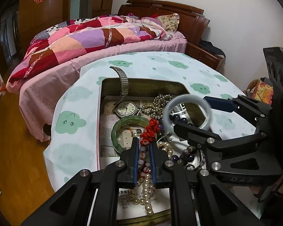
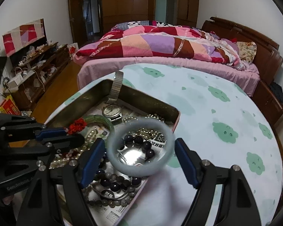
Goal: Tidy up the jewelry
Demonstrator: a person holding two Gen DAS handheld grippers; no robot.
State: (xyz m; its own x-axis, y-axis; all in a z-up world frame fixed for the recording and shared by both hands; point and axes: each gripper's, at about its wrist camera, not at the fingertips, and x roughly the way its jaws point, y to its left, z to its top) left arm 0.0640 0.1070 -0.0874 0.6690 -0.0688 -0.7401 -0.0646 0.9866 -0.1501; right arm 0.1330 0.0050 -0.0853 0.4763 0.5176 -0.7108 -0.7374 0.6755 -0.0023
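An open tin box (image 1: 141, 82) (image 2: 141, 98) on the table holds a wristwatch (image 1: 126, 109) (image 2: 111, 111), a green bangle (image 1: 118, 130), pearls (image 1: 147, 192) and dark beads (image 2: 111, 184). My left gripper (image 1: 144, 146) (image 2: 73, 134) is shut on a strand of pink and white beads with a red knot (image 1: 151, 130) (image 2: 77, 125), over the box. My right gripper (image 2: 140, 141) (image 1: 190, 113) stands wide open over the box's near right corner. A pale bangle (image 2: 113, 162) (image 1: 186, 98), blurred, hangs between its blue pads (image 2: 92, 160), with a sliver of gap on each side.
The round table wears a white cloth with green clouds (image 1: 71, 124) (image 2: 226, 113). A bed with a patchwork quilt (image 1: 96, 35) (image 2: 160, 43) runs behind it. Wooden floor (image 1: 18, 141) lies to the left, and a cluttered low shelf (image 2: 34, 66) lines the far wall.
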